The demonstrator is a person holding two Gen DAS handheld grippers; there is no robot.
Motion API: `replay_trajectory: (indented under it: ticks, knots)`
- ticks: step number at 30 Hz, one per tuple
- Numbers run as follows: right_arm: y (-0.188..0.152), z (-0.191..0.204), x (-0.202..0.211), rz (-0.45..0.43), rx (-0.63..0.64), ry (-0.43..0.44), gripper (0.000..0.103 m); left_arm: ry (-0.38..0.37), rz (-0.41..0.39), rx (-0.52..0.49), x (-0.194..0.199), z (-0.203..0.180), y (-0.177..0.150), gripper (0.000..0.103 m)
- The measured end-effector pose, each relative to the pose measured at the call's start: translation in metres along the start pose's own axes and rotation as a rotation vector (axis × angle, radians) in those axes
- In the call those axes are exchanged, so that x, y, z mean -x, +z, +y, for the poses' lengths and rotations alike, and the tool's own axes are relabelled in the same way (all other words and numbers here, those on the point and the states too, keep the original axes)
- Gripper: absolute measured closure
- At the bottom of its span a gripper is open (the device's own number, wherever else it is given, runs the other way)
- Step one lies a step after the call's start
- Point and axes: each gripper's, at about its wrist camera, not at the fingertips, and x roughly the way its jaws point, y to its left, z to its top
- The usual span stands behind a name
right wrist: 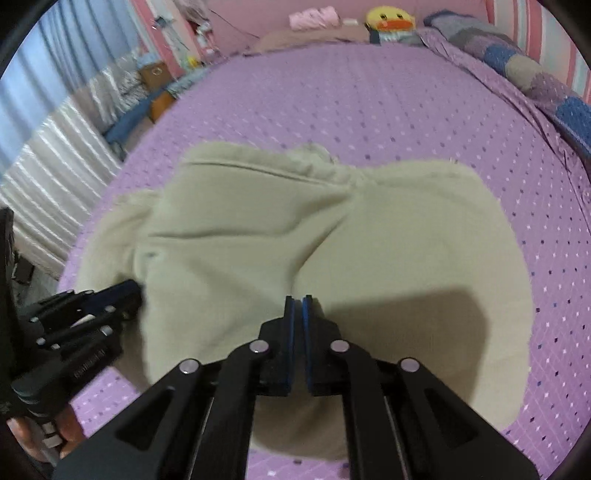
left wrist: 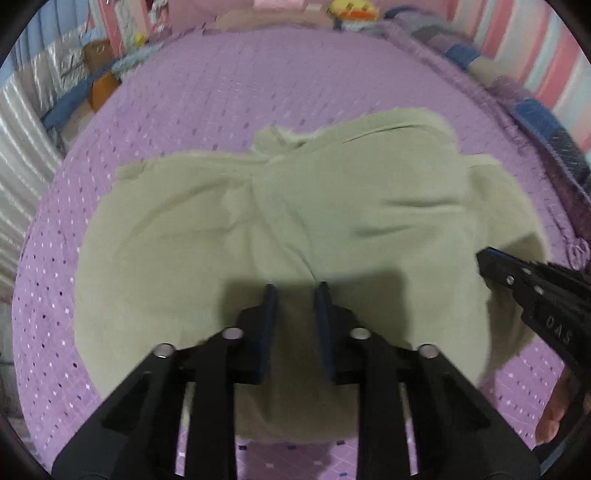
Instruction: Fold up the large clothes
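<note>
Surface: bed w/ purple sheet (left wrist: 295, 81), small light and dark diamond dots in rows; lies flat, fills most of both views.

Task item: pale green-beige garment (left wrist: 295, 206) spread at centre of sheet, creased, w/ a seam ridge running from 12 toward 6 in left wrist view. Near edge is lifted off the sheet at 6 o'clock, under both tools. Bunched cloth, collar or waistband (cannot tell), at its far edge, 12 o'clock.

Left gripper (left wrist: 296, 291): jaws narrow, a small gap between fingers, cloth fold between them at 6 o'clock; grip on garment edge. Same tool seen at 8–9 o'clock in right wrist view, tip against garment's side edge.

Right gripper (right wrist: 296, 301): jaws nearly together, blue pads almost touching, cloth pinched between. In left wrist view it enters at 3–4 o'clock, tip on garment's side edge. Person's hand (left wrist: 554, 417) partly visible behind it, 4–5 o'clock.

Room: yellow duck plush (right wrist: 393, 18) at head of bed, 12–1 o'clock. Patchwork quilt (right wrist: 517, 62), blue/grey/purple squares, bunched along bed edge at 1–2 o'clock. Pink and striped wall behind. Blue curtain (right wrist: 55, 66) and silvery pleated fabric at 9–10 o'clock. Cardboard box (right wrist: 157, 74) and clutter on floor at 10–11 o'clock. Frames slightly blurred.
</note>
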Motion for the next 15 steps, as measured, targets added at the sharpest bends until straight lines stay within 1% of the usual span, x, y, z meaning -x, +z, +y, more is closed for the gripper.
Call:
replay_trajectory:
  ticks: [1,3,4,6,10,12,15]
  knots:
    - [0.002,-0.003,-0.009,0.011,-0.005,-0.004,0.103,0.006,0.023,0.011,-0.008,0.002,0.007,0.094]
    - [0.006,-0.007,-0.023,0.027,-0.014,-0.007,0.103,0.020,0.039,0.012,-0.019,0.003,0.016,0.097]
    - [0.009,-0.009,-0.030,0.036,-0.016,-0.010,0.103,0.041,0.045,0.002,-0.028,0.002,0.020,0.098]
    - [0.012,-0.012,-0.044,0.050,-0.022,-0.019,0.103,0.059,0.063,-0.004,-0.042,-0.001,0.025,0.098]
    - [0.017,-0.010,-0.066,0.074,0.003,-0.066,0.103,0.097,0.076,-0.018,-0.059,-0.008,0.033,0.100]
    - [0.020,-0.007,-0.070,0.079,0.010,-0.082,0.103,0.095,0.092,-0.010,-0.065,-0.009,0.038,0.100]
    - [0.020,-0.007,-0.068,0.076,0.009,-0.086,0.103,0.070,0.119,0.014,-0.068,-0.005,0.044,0.100]
